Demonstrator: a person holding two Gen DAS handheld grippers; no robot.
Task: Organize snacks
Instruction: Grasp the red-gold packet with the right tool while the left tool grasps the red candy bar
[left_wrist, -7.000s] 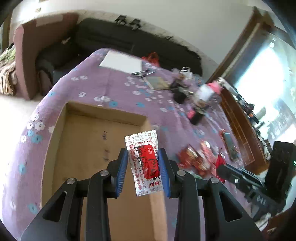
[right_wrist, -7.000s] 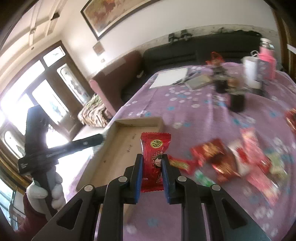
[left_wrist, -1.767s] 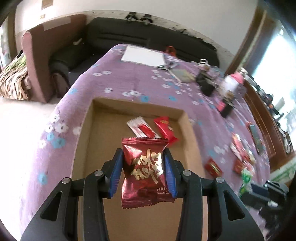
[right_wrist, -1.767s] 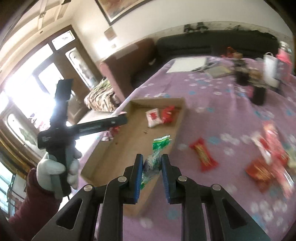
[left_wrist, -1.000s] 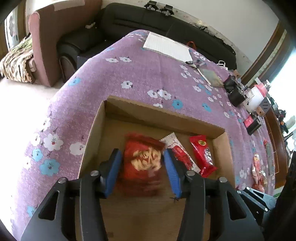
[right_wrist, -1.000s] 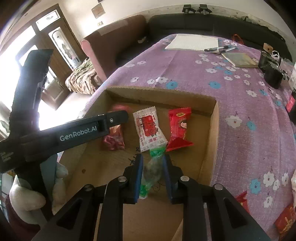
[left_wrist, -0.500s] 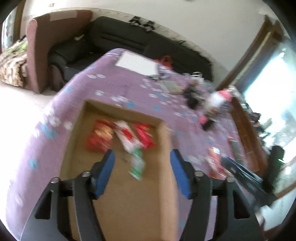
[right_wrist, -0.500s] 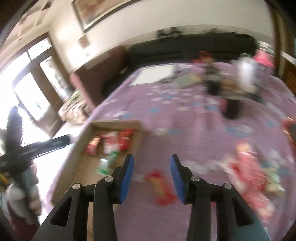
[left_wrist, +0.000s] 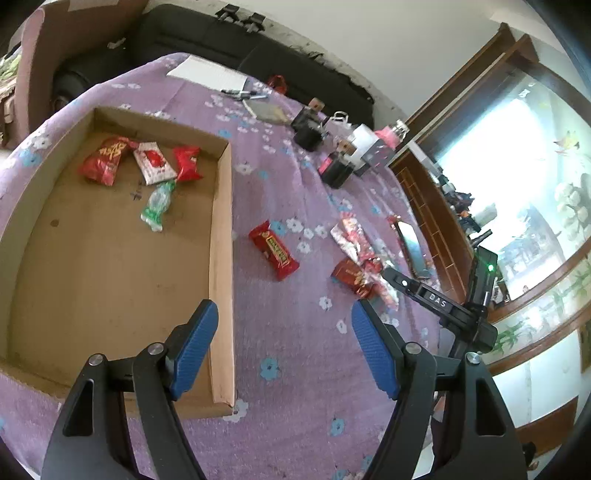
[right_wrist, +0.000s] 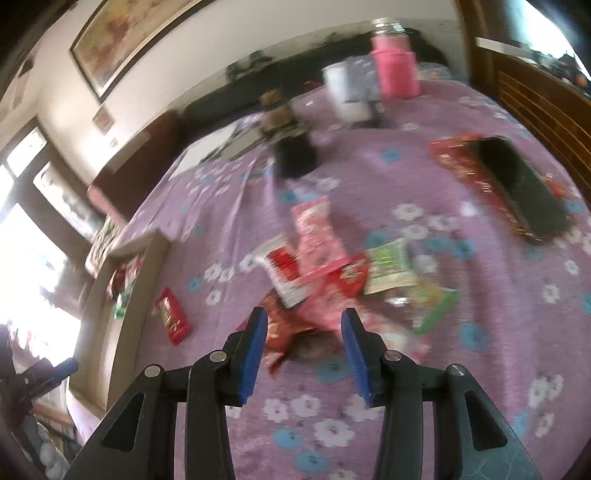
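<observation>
A shallow cardboard box (left_wrist: 221, 236) lies on the purple flowered cloth. In it are a dark red packet (left_wrist: 103, 162), a white-and-red packet (left_wrist: 153, 162), a red packet (left_wrist: 187, 162) and a green candy (left_wrist: 157, 206). A red bar (left_wrist: 273, 250) lies on the cloth just right of the box. My left gripper (left_wrist: 282, 341) is open and empty above the box's near right corner. My right gripper (right_wrist: 303, 345) is open and empty, right over a pile of loose snacks (right_wrist: 321, 266). The other gripper shows in the left wrist view (left_wrist: 436, 299).
Dark jars (left_wrist: 334, 171), a white cup (right_wrist: 347, 92) and a pink bottle (right_wrist: 395, 70) stand at the far side. A black phone on a red packet (right_wrist: 517, 192) lies at the right. A notepad with pens (left_wrist: 207, 74) lies far back. A sofa sits behind.
Both grippers let go of their snacks in the box and opened. Both have pulled back and swung right; the right one now hangs over the loose pile.
</observation>
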